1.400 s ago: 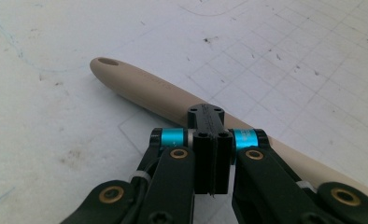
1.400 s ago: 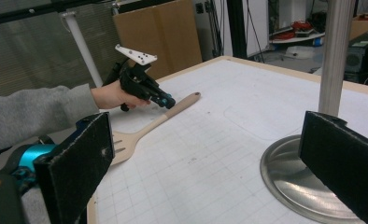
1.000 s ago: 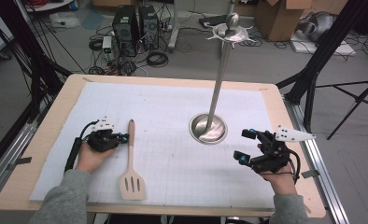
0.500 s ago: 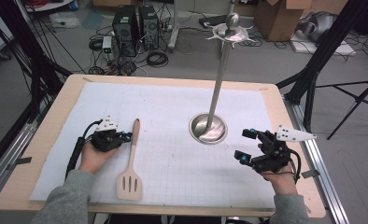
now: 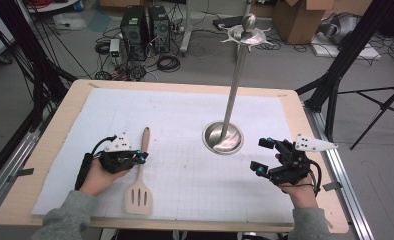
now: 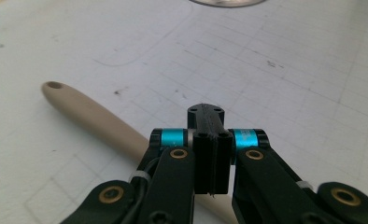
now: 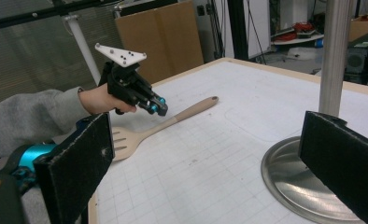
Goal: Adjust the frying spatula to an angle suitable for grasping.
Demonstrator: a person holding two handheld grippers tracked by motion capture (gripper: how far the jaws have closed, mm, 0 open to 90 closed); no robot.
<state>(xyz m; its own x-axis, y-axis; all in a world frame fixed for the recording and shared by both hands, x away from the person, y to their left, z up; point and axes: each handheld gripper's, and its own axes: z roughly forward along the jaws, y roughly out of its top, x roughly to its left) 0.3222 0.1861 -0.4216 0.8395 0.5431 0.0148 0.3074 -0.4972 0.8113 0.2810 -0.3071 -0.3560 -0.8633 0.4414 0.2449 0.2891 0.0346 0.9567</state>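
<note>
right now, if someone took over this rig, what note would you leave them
Left hand-held gripper: jaws shut and holding nothing, just above the spatula handle.
Right hand-held gripper: open, holding nothing, beside the metal stand.
Spatula: flat on the white mat, handle pointing away from the person, not gripped.
Done: nothing picked up.
Left: probably open the left jaws, grip the handle, and lift the spatula.

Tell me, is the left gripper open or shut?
Shut: the left gripper has its pads pressed together, just above the spatula handle, gripping nothing.
</note>
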